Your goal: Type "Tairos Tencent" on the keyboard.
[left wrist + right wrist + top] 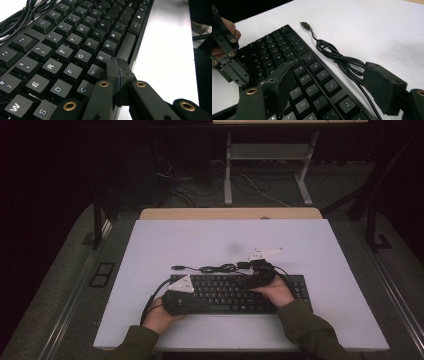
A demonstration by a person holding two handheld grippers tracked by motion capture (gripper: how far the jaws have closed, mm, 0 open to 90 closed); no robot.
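I saw the flat black plastic keyboard point(235, 292) lying near the white table's point(225, 237) front edge. My left gripper point(117, 65) was closed over its keys; my right gripper point(332, 82) gaped, straddling its back edge.

I've got a black keyboard point(235, 292) lying flat on the white bench point(230, 240), near my edge, long side running left to right. Its keys point(65, 53) face up, white letters on dark caps, and the space bar row sits closest to me. Its black cable point(342, 61) trails off the far edge, bundled in a loose coil on the bench just behind it, with the plug point(304, 24) lying free at the left end.
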